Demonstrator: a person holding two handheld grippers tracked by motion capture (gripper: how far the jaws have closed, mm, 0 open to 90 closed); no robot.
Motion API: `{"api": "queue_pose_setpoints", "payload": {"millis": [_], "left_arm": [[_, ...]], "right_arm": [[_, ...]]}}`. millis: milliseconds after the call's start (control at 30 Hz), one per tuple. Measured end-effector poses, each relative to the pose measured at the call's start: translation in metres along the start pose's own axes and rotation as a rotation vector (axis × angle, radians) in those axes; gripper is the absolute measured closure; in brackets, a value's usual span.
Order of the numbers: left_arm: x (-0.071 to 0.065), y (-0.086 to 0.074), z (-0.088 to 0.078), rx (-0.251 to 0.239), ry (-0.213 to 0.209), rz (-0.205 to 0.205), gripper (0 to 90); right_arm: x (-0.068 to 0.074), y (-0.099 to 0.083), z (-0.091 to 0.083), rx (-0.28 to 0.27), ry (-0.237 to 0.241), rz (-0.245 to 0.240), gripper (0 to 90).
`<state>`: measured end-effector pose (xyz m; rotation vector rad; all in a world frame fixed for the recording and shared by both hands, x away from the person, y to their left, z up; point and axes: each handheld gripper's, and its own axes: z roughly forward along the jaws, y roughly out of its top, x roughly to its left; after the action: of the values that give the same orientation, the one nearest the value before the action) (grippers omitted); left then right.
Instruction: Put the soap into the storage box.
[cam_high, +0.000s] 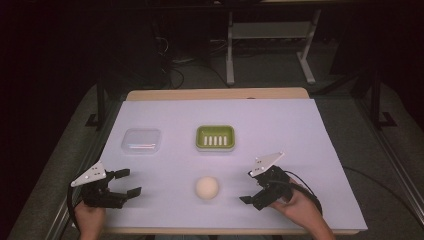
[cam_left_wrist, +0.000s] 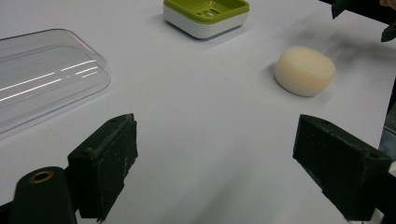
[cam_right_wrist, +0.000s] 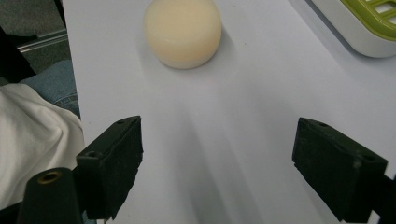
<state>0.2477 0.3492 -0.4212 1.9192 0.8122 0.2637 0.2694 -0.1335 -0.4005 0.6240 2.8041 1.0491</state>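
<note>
1 round soap (cam_high: 207, 188), 1 green dish (cam_high: 215, 137), 1 clear lid (cam_high: 142, 140), left gripper (cam_high: 125, 183) & right gripper (cam_high: 248, 187) fingers spread, empty

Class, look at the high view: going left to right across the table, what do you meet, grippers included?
Left gripper → clear plastic lid → cream soap bar → green soap dish → right gripper.

A round, cream-white soap bar (cam_high: 207, 188) lies flat on the white-covered table (cam_high: 300, 130), near its front edge and about midway across. Behind it, well apart, sits a green slotted soap dish (cam_high: 215, 137) with a white base, upright and empty. To the left of the dish, apart from it, rests a clear plastic lid (cam_high: 142, 140), lying flat.
</note>
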Motion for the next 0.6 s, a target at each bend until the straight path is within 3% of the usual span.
{"api": "queue_pose_setpoints", "payload": {"millis": [600], "left_arm": [[0.0,0.0,-0.001,-0.003,-0.001,-0.001,13.2]], "right_arm": [[0.003,0.022,0.009,0.021,0.023,-0.041,15.3]]}}
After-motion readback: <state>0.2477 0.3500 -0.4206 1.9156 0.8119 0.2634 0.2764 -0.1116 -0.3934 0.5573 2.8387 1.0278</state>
